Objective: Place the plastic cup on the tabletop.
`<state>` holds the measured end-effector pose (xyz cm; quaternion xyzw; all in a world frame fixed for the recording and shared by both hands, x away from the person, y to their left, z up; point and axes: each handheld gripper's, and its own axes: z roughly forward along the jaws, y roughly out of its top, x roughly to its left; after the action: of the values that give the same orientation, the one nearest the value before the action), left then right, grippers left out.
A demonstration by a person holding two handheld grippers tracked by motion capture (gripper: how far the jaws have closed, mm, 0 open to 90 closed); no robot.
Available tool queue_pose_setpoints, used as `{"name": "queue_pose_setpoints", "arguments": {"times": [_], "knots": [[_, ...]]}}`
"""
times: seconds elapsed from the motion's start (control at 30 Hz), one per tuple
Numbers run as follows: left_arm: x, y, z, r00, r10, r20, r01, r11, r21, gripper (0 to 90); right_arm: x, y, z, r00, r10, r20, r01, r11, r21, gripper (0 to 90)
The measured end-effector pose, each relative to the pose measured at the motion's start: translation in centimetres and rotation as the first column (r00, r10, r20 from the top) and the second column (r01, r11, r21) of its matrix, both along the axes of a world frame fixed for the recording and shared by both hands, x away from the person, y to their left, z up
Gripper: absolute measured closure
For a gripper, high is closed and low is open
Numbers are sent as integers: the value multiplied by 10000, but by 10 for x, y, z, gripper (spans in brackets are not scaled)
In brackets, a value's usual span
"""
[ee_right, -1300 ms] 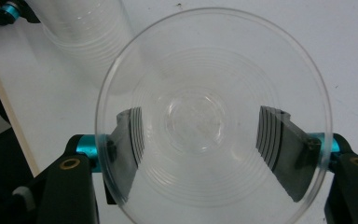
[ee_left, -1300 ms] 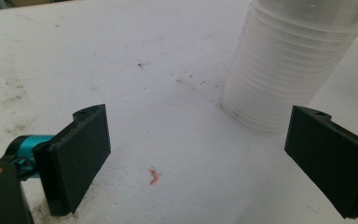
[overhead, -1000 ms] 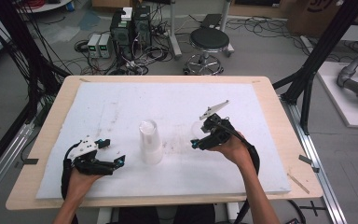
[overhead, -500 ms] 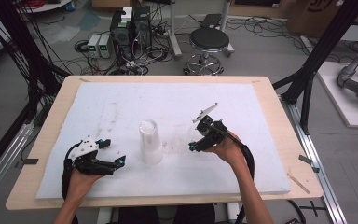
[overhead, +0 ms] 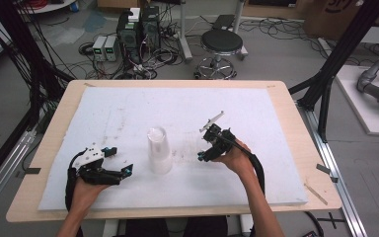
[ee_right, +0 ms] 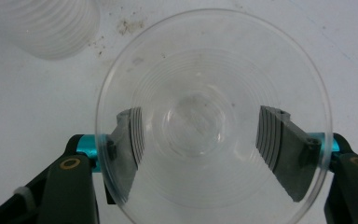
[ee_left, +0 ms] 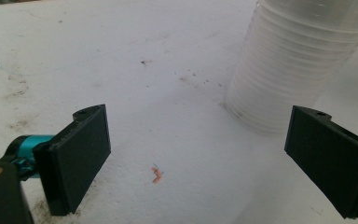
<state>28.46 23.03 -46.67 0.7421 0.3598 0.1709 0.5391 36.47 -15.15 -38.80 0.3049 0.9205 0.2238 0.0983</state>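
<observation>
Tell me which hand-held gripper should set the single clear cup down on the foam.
Right. The right hand-held gripper already has its jaws around the clear cup. The left hand-held gripper is open and empty beside the cup stack.

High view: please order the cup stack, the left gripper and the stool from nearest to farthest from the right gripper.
1. Cup stack, just to its left on the white mat.
2. Left gripper, farther left, near the front edge.
3. Stool, on the floor beyond the table.
</observation>
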Motion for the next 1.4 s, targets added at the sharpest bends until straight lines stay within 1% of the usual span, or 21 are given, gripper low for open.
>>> {"name": "queue_pose_setpoints", "arguments": {"times": [0.07,0.17,0.27,0.43,0.53,0.6,0.63,0.67,0.73,0.77,0.87,0.97,1.03,1.17,1.2,1.23,1.27,1.3,1.4], "knots": [[0,0,0,10000,17,2,-17,10000,-15,68,0,-1,-1,10000,-14,46,14,9999,105,321],[0,0,0,10000,24,26,-24,10000,-12,69,-1,-1,-1,9999,71,129,-71,10000,42,321],[0,0,0,10000,23,37,-23,10000,-13,68,-1,-1,-3,9996,46,268,-51,9999,162,321],[0,0,0,10000,52,22,-52,10000,-22,69,-1,-2,-4,9995,-32,325,22,9995,300,322],[0,1,0,10000,28,39,-28,10000,-44,69,-1,-3,-6,9985,64,544,-84,9993,374,282],[-1,1,0,10000,42,65,-42,10000,-51,68,-1,-3,-8,9975,95,702,-112,9997,229,253],[-1,1,0,10000,31,79,-31,10000,-28,68,-1,-3,-10,9976,55,692,-76,9995,305,214],[-1,1,0,10000,20,81,-20,10000,-18,69,-1,-3,-11,9973,48,734,-81,9990,448,200],[-1,1,0,10000,0,87,0,10000,-14,68,-1,-4,-12,9970,14,772,-49,9989,458,194],[0,1,0,10000,21,66,-20,10000,-49,69,-2,-5,-14,9960,-53,889,15,9991,434,173],[0,1,0,10000,15,41,-15,10000,-73,68,-3,-7,-14,9958,-86,908,41,9987,501,172],[-1,1,0,10000,-8,60,8,10000,-69,69,-5,-9,-14,9951,-134,978,61,9972,739,164],[0,1,0,10000,16,57,-16,10000,-98,68,-7,-11,-15,9944,-155,1049,75,9971,760,164],[-1,2,0,10000,19,84,-18,9999,-172,68,-15,-18,-17,9906,-266,1340,130,9948,1010,164],[-1,2,0,10000,19,84,-18,9999,-172,68,-15,-18,-17,9906,-266,1340,130,9948,1010,164],[-1,3,0,10000,-28,57,29,9998,-205,68,-20,-22,-16,9887,-263,1473,101,9939,1096,164],[-1,3,0,10000,-4,70,6,9997,-237,68,-21,-23,-16,9870,-251,1586,65,9932,1163,164],[-1,3,0,10000,-4,70,6,9997,-237,68,-23,-25,-16,9871,-312,1572,113,9919,1263,164],[-2,3,0,9998,-5,176,11,9996,-296,68,-28,-32,-16,9840,-425,1728,162,9885,1506,164]]}}
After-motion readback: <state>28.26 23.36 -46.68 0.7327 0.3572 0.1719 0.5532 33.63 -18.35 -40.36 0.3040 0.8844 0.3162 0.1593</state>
